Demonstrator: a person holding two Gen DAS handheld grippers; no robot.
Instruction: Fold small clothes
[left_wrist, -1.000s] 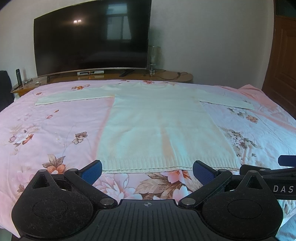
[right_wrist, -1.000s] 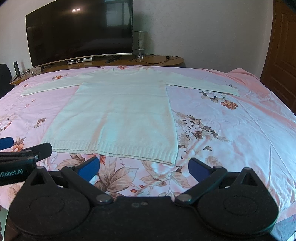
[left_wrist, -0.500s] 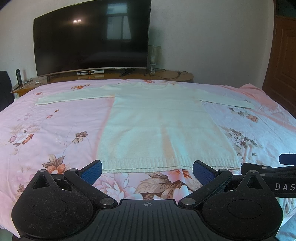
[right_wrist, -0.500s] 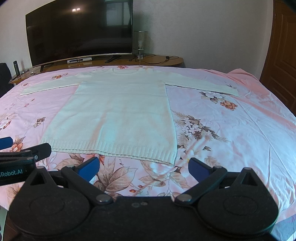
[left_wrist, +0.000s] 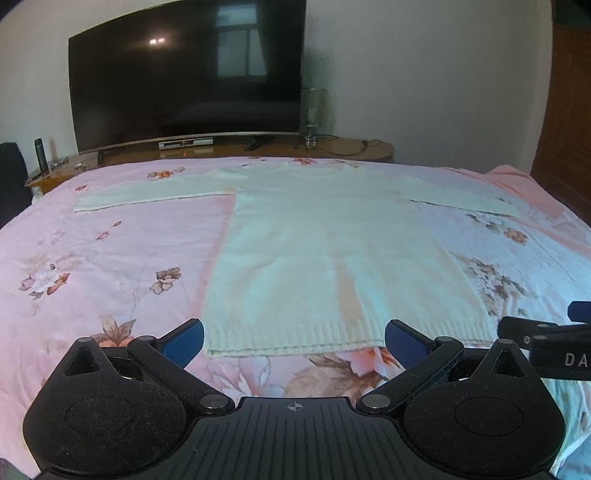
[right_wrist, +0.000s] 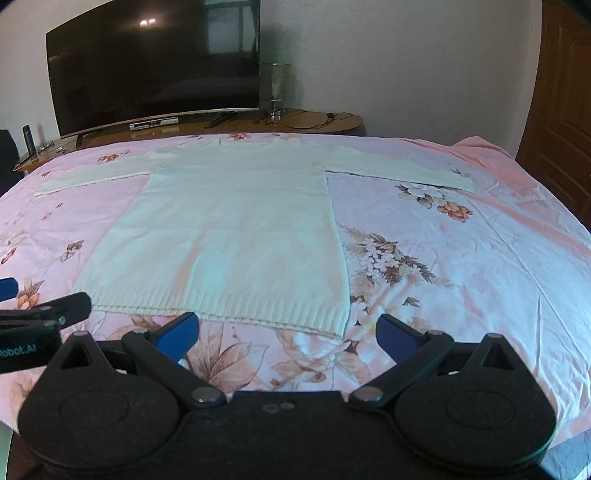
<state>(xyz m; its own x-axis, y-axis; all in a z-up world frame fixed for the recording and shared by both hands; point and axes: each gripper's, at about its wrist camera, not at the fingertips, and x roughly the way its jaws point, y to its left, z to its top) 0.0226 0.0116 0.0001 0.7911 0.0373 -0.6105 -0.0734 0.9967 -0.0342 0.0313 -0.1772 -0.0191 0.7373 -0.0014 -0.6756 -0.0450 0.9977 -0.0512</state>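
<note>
A pale cream knitted sweater (left_wrist: 325, 251) lies flat on the pink floral bedsheet (left_wrist: 110, 266), sleeves spread out to both sides, ribbed hem nearest me. It also shows in the right wrist view (right_wrist: 236, 229). My left gripper (left_wrist: 293, 338) is open and empty, hovering just short of the hem's left half. My right gripper (right_wrist: 288, 330) is open and empty, just short of the hem's right corner. Each gripper shows at the edge of the other's view.
A large dark TV (left_wrist: 184, 77) stands on a low wooden stand (left_wrist: 347, 149) beyond the bed's far edge, with a glass lamp (left_wrist: 313, 112) beside it. A brown wooden door (right_wrist: 557, 103) is at the right.
Both grippers have edged slightly forward toward the hem. The sweater has not moved.
</note>
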